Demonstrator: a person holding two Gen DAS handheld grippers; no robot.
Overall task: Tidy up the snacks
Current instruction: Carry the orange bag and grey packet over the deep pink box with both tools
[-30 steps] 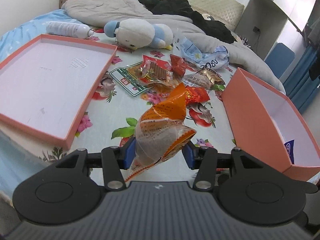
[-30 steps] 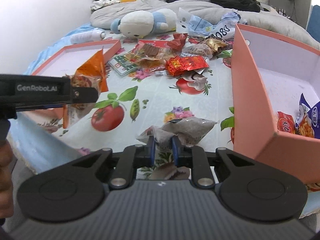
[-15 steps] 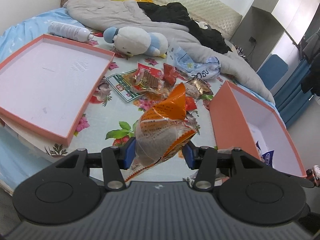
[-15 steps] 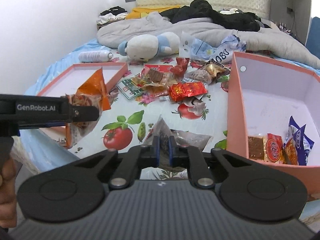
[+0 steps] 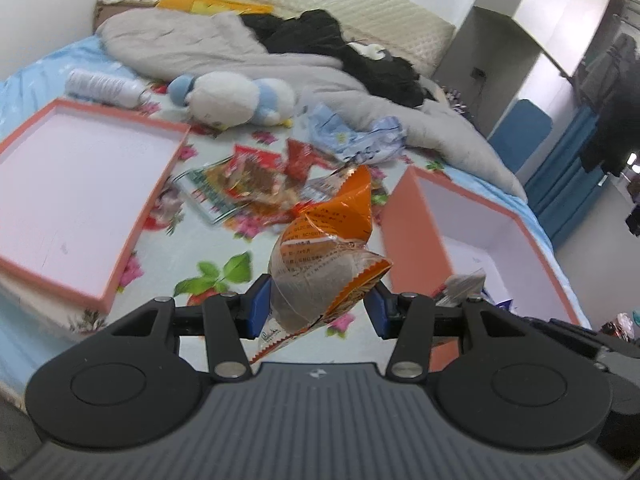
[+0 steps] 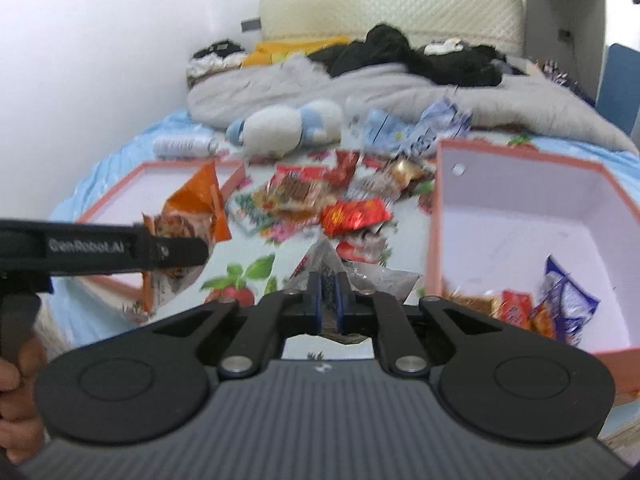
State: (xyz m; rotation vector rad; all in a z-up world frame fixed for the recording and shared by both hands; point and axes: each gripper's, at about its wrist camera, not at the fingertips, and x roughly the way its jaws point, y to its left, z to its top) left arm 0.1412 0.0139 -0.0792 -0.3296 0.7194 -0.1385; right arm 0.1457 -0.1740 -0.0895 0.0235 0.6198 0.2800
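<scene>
Both packets have come up off the bed since a second ago. The left tongs (image 5: 318, 306) stay clamped on the orange snack bag (image 5: 324, 264), with the deep pink box (image 5: 480, 240) to their right. The right tongs (image 6: 329, 300) have just been closing and now pinch the small clear packet (image 6: 360, 276) (its box (image 6: 520, 216) lies just right), so I judge both ready to drop in.

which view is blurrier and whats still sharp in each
Right wrist view is blurrier: the loose snack packets and deep pink box smear, only the right gripper stays crisp. Left wrist view: milder smear, orange snack bag sharp.
</scene>
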